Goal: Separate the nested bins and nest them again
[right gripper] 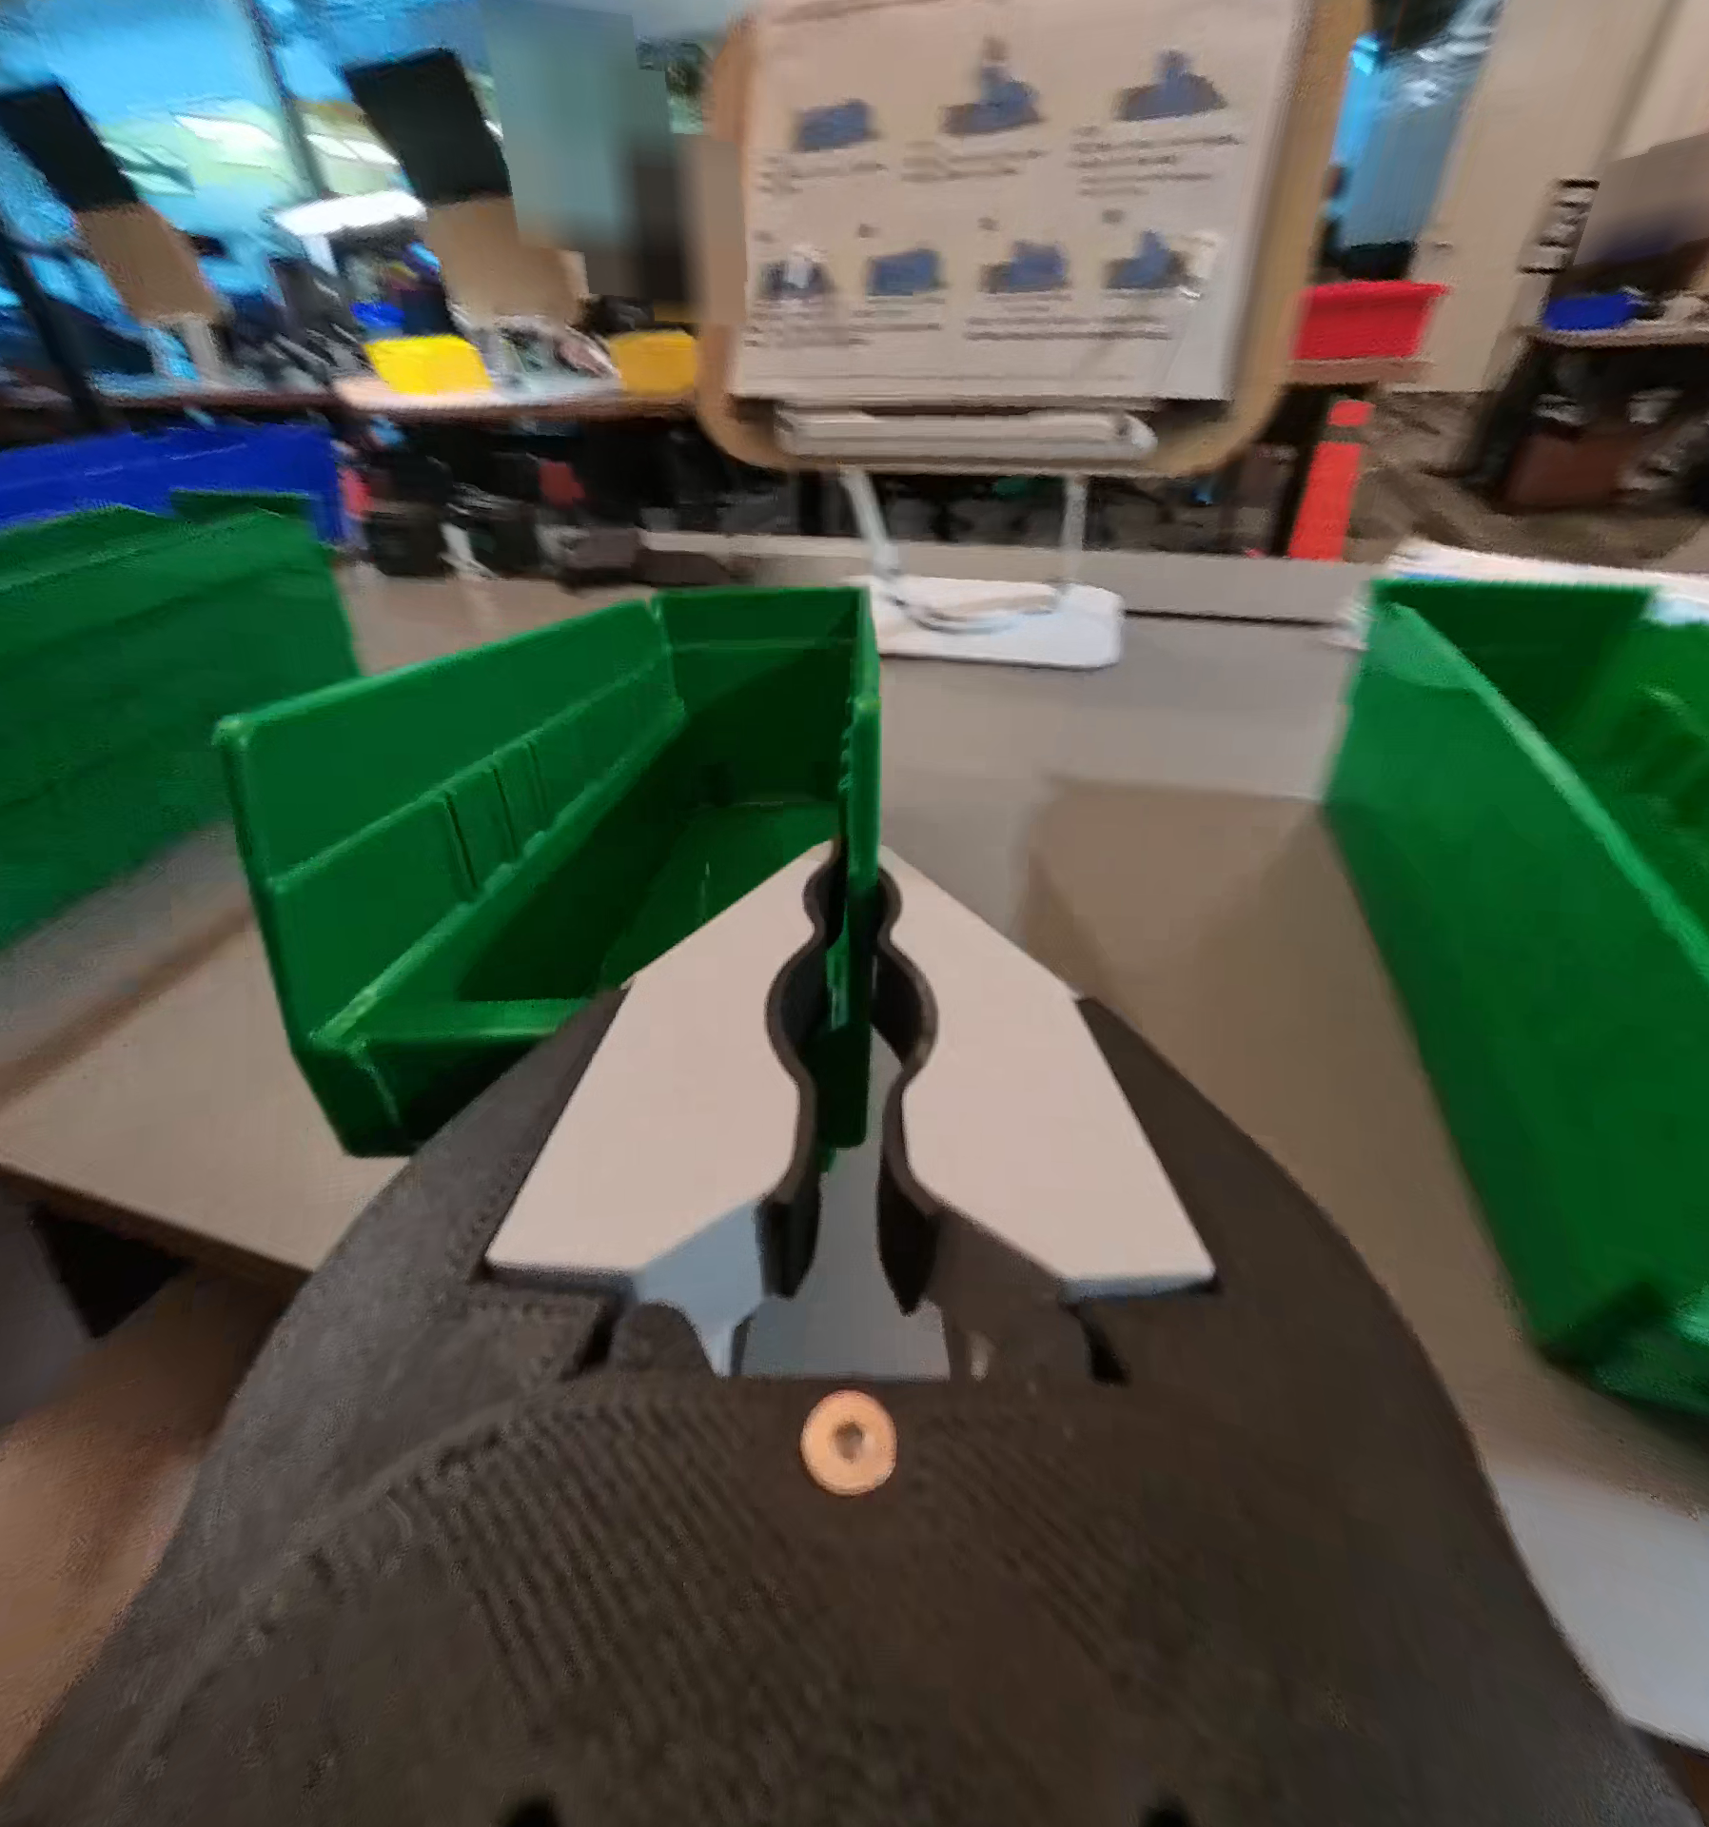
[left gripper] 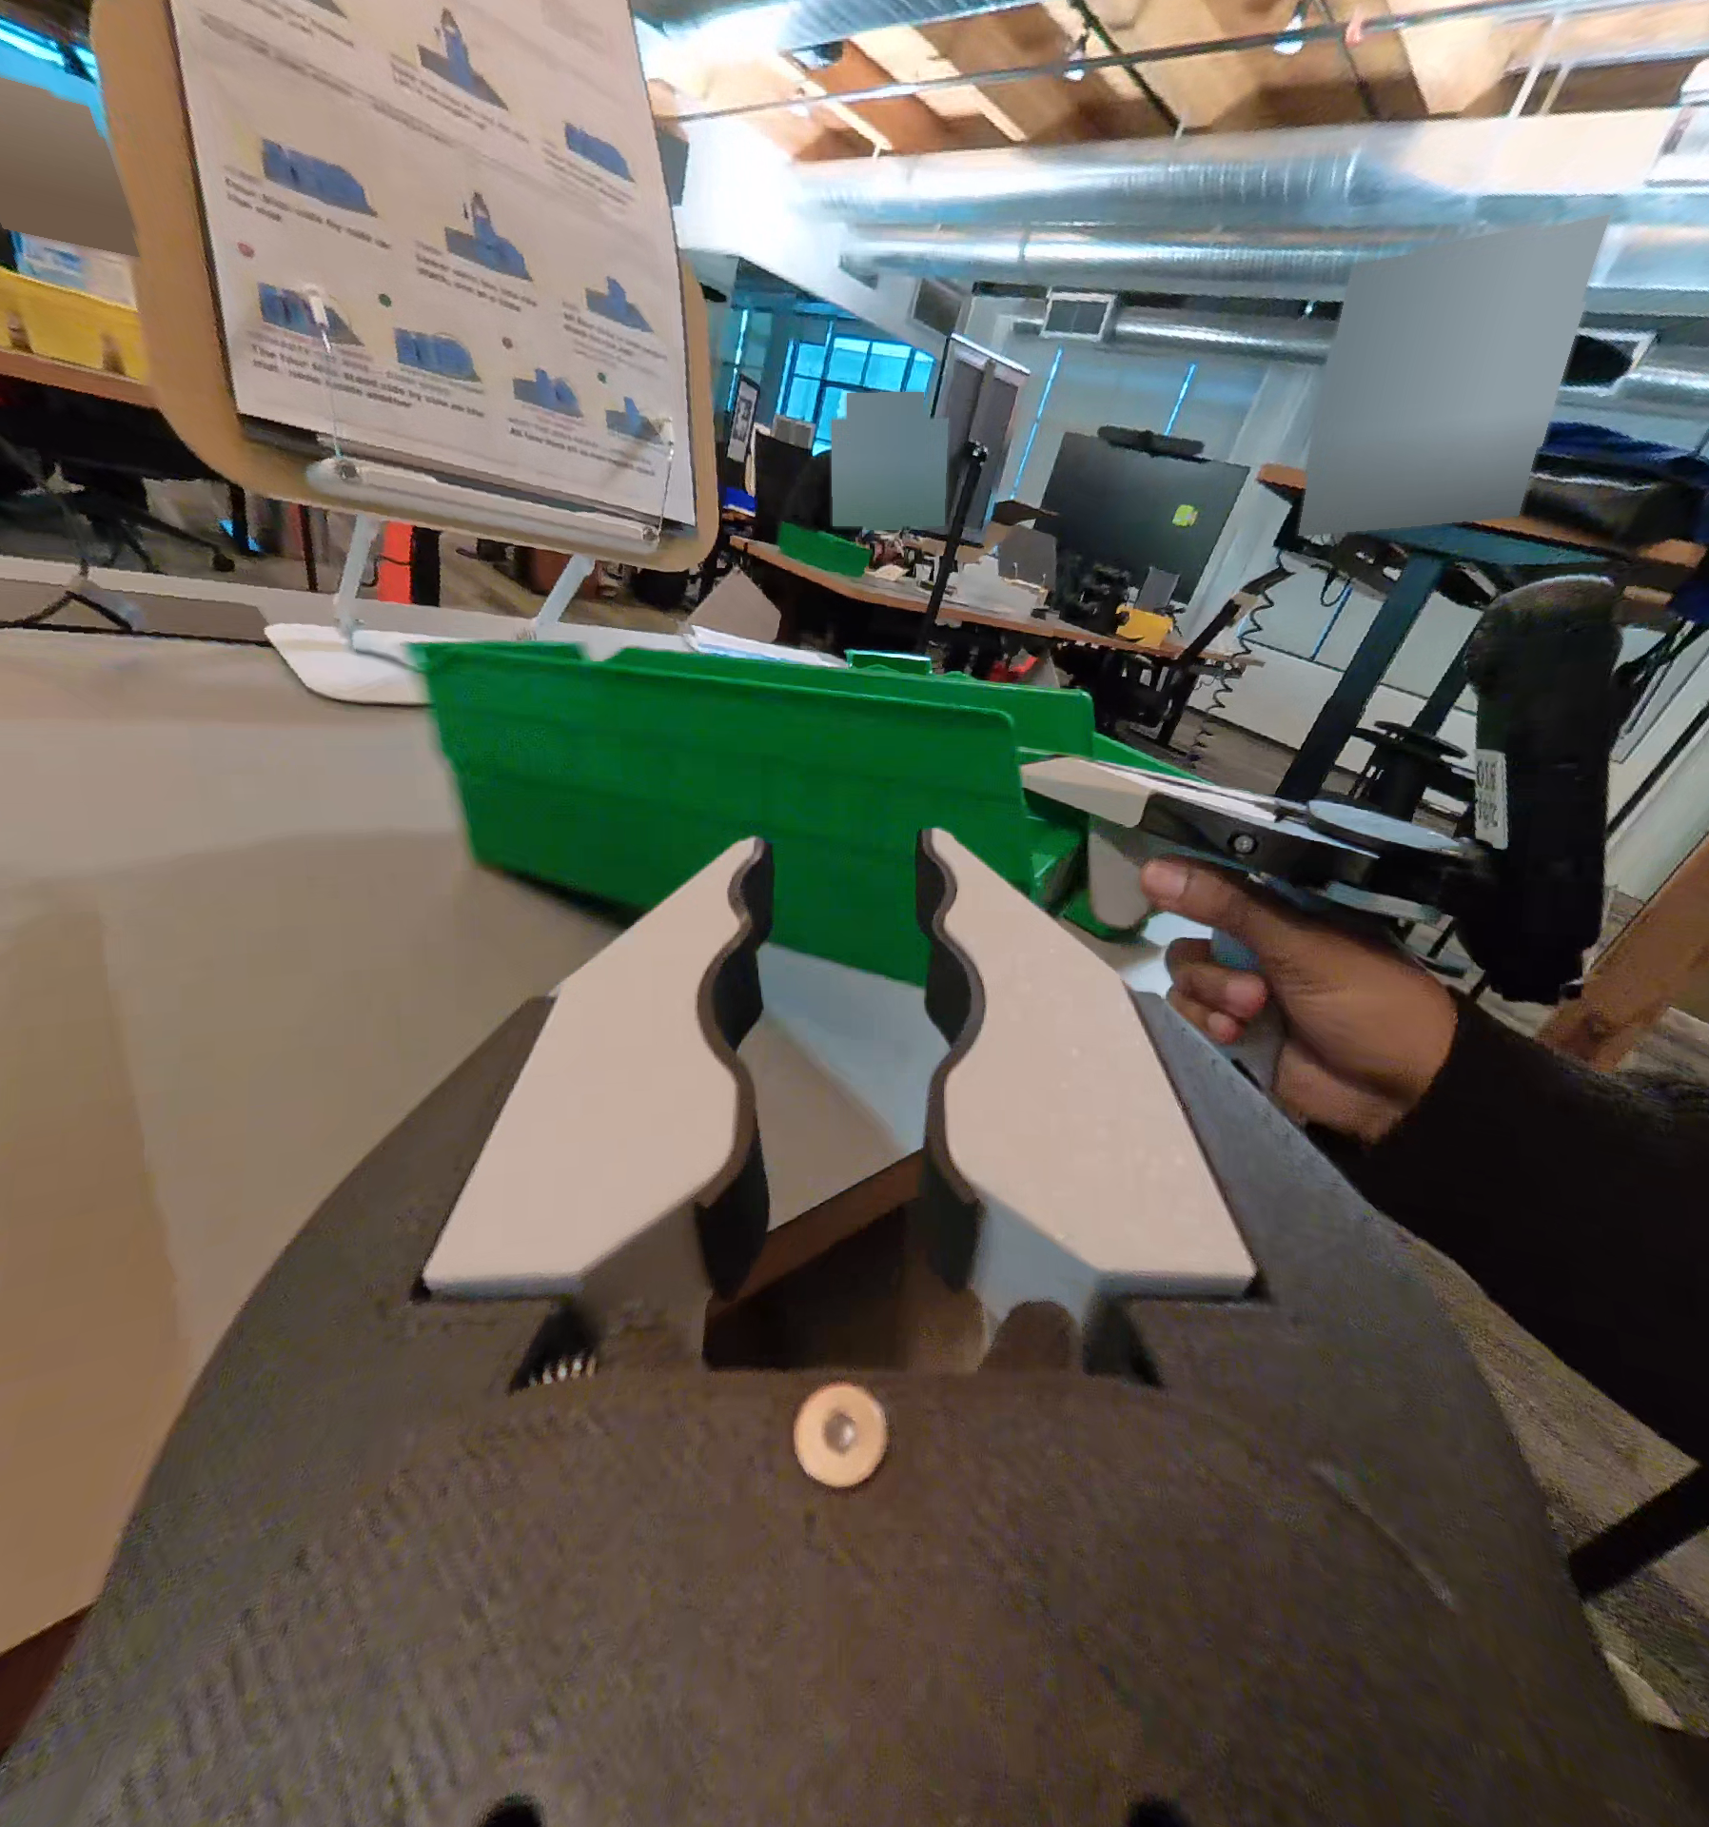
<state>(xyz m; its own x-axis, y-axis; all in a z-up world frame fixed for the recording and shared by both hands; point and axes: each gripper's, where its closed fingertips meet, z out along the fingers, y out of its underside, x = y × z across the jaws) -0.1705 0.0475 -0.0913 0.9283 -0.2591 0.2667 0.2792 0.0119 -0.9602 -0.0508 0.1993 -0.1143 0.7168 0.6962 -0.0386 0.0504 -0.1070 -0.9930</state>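
Observation:
In the right wrist view, my right gripper (right gripper: 855, 890) is shut on the right side wall of an open green bin (right gripper: 495, 840) near the table's front edge. I cannot tell whether the bin touches the table. The same bin (left gripper: 732, 791) shows side-on in the left wrist view, with the right gripper (left gripper: 1063, 830) clamped on its right end and held by a hand (left gripper: 1325, 1018). My left gripper (left gripper: 843, 860) is open and empty, a short way in front of that bin's side wall. A second green bin (right gripper: 1543, 890) stands to the right and a third (right gripper: 89, 672) to the left.
A grey table (left gripper: 139, 939) bears the bins. A white stand with an instruction sheet (right gripper: 989, 217) is at the table's back, also in the left wrist view (left gripper: 416, 247). A blue bin (right gripper: 139, 475) sits far left. Desks, monitors and chairs fill the room behind.

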